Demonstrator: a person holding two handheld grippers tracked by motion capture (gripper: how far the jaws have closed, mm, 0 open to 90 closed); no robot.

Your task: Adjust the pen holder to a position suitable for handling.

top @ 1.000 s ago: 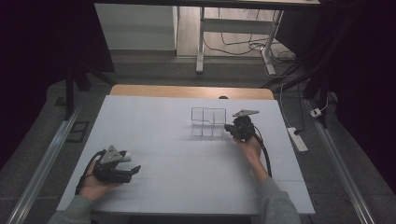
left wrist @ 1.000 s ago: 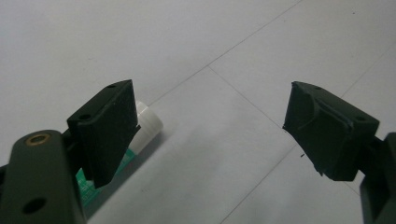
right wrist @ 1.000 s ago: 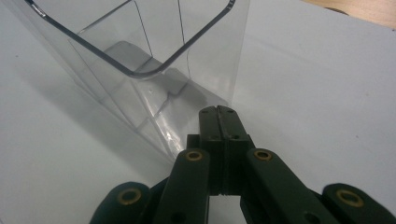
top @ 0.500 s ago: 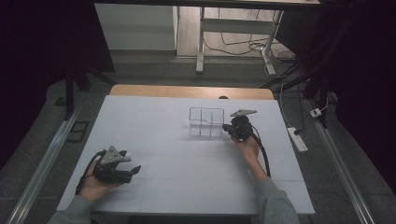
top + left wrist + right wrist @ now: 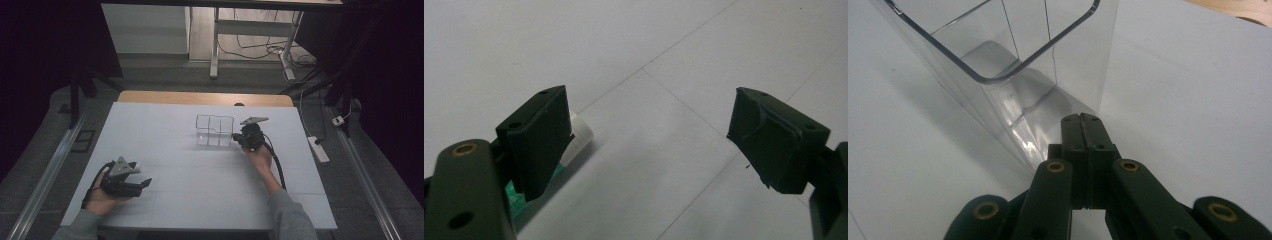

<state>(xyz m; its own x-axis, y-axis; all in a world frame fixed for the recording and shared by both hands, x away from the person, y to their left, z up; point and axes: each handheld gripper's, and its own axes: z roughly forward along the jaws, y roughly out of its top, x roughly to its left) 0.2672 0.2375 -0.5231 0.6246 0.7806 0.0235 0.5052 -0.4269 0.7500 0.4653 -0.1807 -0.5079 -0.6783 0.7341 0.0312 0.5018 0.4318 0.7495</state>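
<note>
Nudging clear plastic divided box [image 5: 215,131] with right gripper [image 5: 1082,122], fingers closed, empty. Left gripper [image 5: 649,135] open beside white-green tube [image 5: 576,137]. Next: grasp tube.

The clear plastic divided bin [image 5: 215,131] stands on a white table [image 5: 165,130]; the tube [image 5: 576,137] is white and green.

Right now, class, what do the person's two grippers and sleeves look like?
Both the left gripper and the right gripper are black, each topped by a grey three-cornered plate and trailing a black cable. Brass-coloured pins mark the jaw linkages. The person wears grey sleeves.
</note>
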